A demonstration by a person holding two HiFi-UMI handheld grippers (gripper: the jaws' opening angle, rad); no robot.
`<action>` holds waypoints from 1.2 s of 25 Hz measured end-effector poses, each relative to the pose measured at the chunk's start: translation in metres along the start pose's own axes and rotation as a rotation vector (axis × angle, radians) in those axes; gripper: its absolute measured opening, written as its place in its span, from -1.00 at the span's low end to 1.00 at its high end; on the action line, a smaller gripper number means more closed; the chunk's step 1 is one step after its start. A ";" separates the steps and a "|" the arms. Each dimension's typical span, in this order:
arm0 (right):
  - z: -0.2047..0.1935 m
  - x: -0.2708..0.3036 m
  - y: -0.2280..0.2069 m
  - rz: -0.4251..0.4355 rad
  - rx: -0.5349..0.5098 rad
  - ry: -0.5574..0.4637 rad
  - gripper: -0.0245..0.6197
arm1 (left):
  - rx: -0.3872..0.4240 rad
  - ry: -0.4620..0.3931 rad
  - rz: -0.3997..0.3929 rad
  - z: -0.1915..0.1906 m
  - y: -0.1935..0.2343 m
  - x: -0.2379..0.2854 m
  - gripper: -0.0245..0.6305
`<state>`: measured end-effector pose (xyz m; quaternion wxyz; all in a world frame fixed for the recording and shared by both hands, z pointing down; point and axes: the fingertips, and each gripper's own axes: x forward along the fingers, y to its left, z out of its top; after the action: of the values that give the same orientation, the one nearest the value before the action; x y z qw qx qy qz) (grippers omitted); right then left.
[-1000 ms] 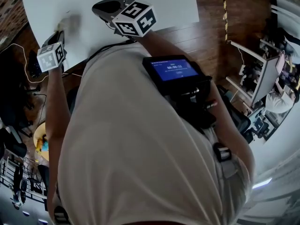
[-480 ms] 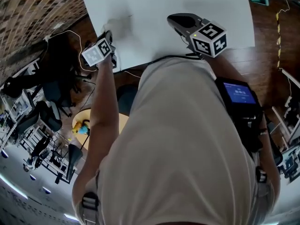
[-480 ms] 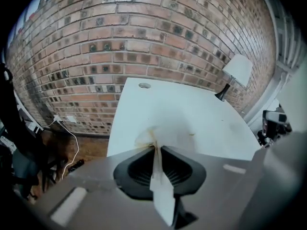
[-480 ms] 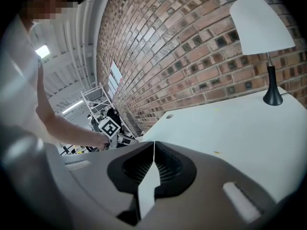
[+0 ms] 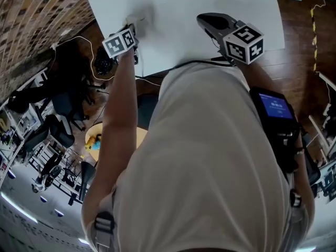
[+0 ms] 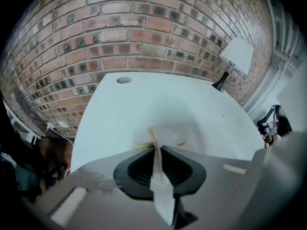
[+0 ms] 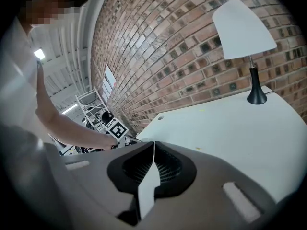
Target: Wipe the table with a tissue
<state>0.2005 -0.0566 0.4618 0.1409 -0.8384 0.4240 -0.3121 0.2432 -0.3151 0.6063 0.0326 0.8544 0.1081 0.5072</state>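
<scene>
A crumpled white tissue (image 6: 162,137) lies pressed on the white table (image 6: 206,109) near its left edge, with a strip of it running back between the jaws. My left gripper (image 6: 157,147) is shut on that tissue and points steeply down at the tabletop. In the head view the left gripper (image 5: 130,29) sits at the table's left side with the tissue (image 5: 138,20) just beyond it. My right gripper (image 7: 153,143) is shut with nothing in it and hovers over the table's near right part (image 5: 206,19).
A white-shaded lamp (image 7: 245,30) stands at the table's far right corner, against a brick wall (image 6: 120,28). A round cable hole (image 6: 123,80) is near the far left corner. Cables (image 5: 100,62) hang off the left edge above the wooden floor (image 5: 299,30).
My left gripper has slid the tissue a little farther up the table along its left side. The right gripper shifted slightly. The head view itself swung round.
</scene>
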 end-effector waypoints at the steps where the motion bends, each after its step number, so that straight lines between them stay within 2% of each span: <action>1: 0.000 -0.003 -0.002 -0.004 0.003 -0.004 -0.89 | -0.006 0.007 0.011 0.000 0.000 0.003 -0.81; 7: 0.002 -0.020 -0.018 -0.022 0.025 -0.021 -0.89 | 0.028 0.012 0.078 0.000 -0.008 0.007 -0.81; 14: -0.001 -0.030 -0.026 -0.022 0.039 -0.023 -0.89 | 0.170 0.053 0.084 0.006 -0.046 0.017 -0.82; 18: -0.003 -0.033 -0.030 -0.022 0.046 -0.026 -0.89 | 0.181 0.078 0.056 0.009 -0.056 0.024 -0.82; 23: 0.003 -0.035 -0.045 -0.022 0.046 -0.025 -0.89 | 0.197 0.069 0.010 0.027 -0.067 0.036 -0.82; 26: -0.004 -0.041 -0.043 -0.030 0.053 -0.027 -0.89 | 0.245 0.101 -0.022 0.018 -0.080 0.035 -0.82; 30: -0.002 -0.045 -0.041 -0.027 0.053 -0.031 -0.89 | 0.224 0.100 -0.104 0.005 -0.110 0.029 -0.82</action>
<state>0.2046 0.0036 0.4662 0.1652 -0.8448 0.4019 -0.3121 0.2443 -0.2008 0.6110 -0.0425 0.8197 0.2097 0.5314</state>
